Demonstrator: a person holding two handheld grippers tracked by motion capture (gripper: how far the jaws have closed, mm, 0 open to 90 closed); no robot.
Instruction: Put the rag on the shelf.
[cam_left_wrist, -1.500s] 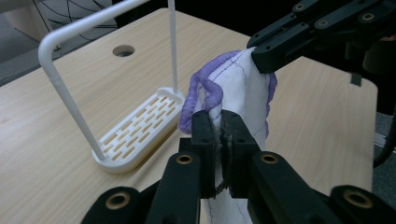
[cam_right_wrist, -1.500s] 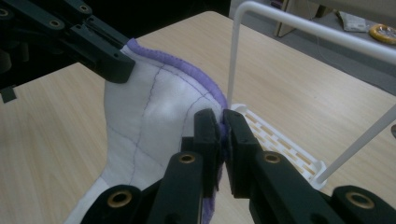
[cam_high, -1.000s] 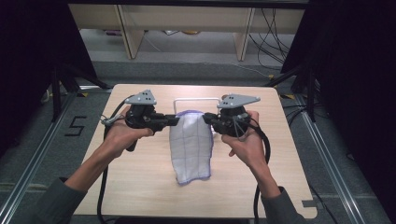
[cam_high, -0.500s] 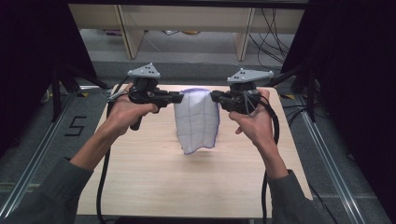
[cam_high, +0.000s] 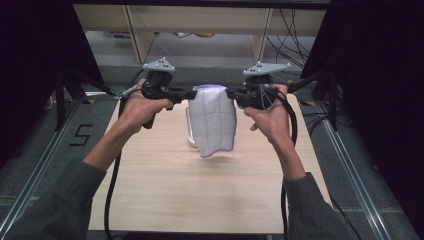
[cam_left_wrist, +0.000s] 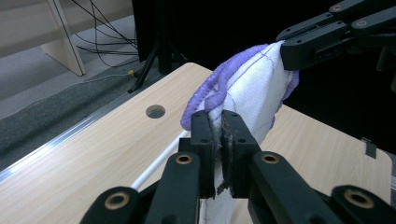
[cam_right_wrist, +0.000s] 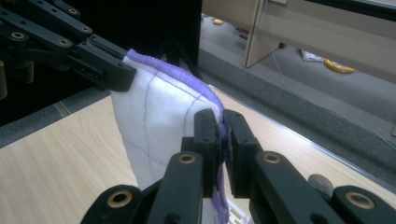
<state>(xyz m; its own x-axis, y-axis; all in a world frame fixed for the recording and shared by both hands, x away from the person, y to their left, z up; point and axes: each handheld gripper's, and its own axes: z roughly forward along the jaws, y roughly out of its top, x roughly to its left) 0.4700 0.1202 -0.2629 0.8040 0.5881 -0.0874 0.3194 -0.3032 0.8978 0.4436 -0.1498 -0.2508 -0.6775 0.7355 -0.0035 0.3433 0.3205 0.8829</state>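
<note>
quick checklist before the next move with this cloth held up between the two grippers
1. Left gripper clamped on the white cloth: ok.
2. Right gripper clamped on the opposite top corner: ok.
3. Top edge stretched flat between the grippers: not ok, it bunches.
4. Cloth hanging off the table: ok.
5. Clear rack behind the cloth out of the way: cannot tell.

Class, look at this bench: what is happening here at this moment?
A person holds a hand-held gripper in each hand. The left hand-held gripper and the right hand-held gripper are each shut on a top corner of a white cloth with purple edging. The cloth hangs in the air between them, above the wooden table. A clear rack stands on the table behind it.
</note>
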